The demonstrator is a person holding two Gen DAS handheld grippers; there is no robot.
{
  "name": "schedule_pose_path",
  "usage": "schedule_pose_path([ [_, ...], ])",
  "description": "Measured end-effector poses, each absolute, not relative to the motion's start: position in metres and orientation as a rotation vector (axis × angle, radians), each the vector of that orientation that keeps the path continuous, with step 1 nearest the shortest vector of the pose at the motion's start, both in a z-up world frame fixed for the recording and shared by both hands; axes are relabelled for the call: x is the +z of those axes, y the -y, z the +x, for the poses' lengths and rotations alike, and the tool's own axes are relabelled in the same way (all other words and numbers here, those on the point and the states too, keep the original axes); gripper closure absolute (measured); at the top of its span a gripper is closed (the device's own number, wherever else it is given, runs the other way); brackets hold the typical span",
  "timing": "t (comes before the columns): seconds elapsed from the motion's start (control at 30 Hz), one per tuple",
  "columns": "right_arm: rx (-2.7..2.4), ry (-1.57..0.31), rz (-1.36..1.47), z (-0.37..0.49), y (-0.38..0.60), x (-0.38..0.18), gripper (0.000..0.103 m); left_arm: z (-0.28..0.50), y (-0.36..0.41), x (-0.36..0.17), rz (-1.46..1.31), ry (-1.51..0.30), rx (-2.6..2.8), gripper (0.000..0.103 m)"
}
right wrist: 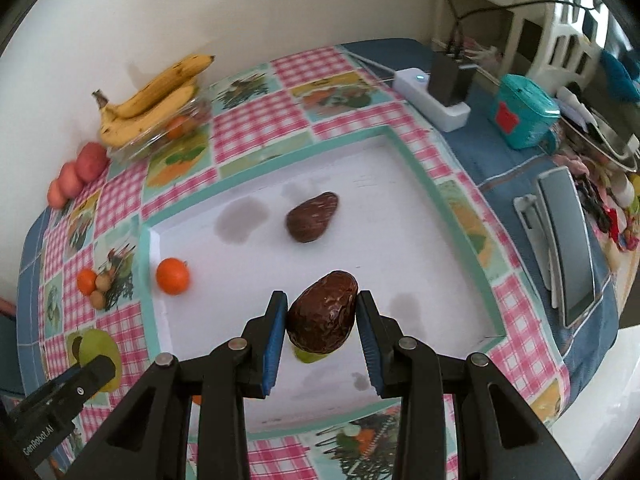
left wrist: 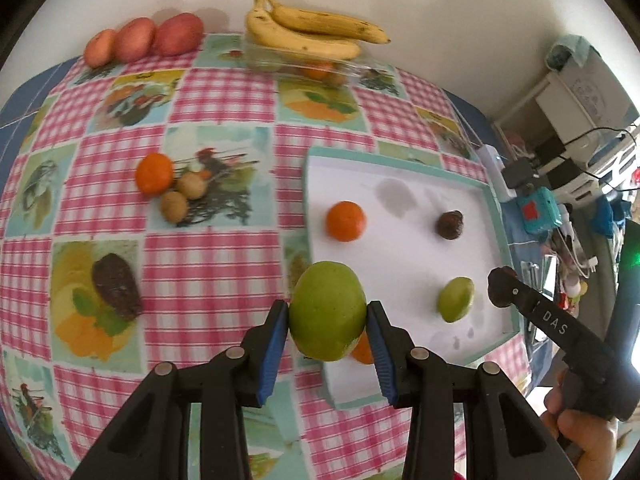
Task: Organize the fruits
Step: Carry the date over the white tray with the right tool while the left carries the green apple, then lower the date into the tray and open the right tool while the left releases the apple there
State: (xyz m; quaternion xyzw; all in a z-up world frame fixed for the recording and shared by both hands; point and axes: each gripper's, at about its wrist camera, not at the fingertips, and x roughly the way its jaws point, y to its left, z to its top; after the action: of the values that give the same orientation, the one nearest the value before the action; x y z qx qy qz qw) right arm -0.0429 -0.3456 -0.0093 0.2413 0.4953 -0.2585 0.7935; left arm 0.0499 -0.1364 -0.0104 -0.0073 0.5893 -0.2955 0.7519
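Observation:
In the left wrist view my left gripper [left wrist: 327, 320] is shut on a large green fruit [left wrist: 327, 310], held above the near left corner of the white, teal-rimmed tray [left wrist: 400, 166]. My right gripper [right wrist: 322, 318] is shut on a dark brown avocado [right wrist: 322, 312] and hangs over the tray's near middle. In the tray lie an orange [left wrist: 345, 221], another dark avocado [left wrist: 451, 224], a small green fruit [left wrist: 456, 299] and a second orange [left wrist: 362, 350], half hidden behind the held green fruit. Loose on the cloth are an orange [left wrist: 154, 173], two small brown fruits [left wrist: 191, 185] and a dark avocado [left wrist: 116, 286].
Bananas [left wrist: 312, 28] rest on a clear container [left wrist: 304, 66] by the back wall, with three red fruits [left wrist: 140, 40] to its left. Right of the tray are a white power strip [right wrist: 432, 96], a teal box [right wrist: 524, 116], cables and a propped screen [right wrist: 568, 240].

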Motion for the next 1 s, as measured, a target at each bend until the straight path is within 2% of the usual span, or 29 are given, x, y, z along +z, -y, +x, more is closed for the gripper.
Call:
schedule_pose_path([
  [0.47, -0.595, -1.111, 0.573, -0.058, 0.363, -0.026, 0.066, 0.04, 0.183, -0.03, 0.009, -1.286, -0.71, 0.061],
  [1.0, -0.624, -1.234, 0.648, -0.064, 0.375, -0.071, 0.066, 0.045, 0.189, -0.058, 0.064, -1.328, -0.644, 0.061],
])
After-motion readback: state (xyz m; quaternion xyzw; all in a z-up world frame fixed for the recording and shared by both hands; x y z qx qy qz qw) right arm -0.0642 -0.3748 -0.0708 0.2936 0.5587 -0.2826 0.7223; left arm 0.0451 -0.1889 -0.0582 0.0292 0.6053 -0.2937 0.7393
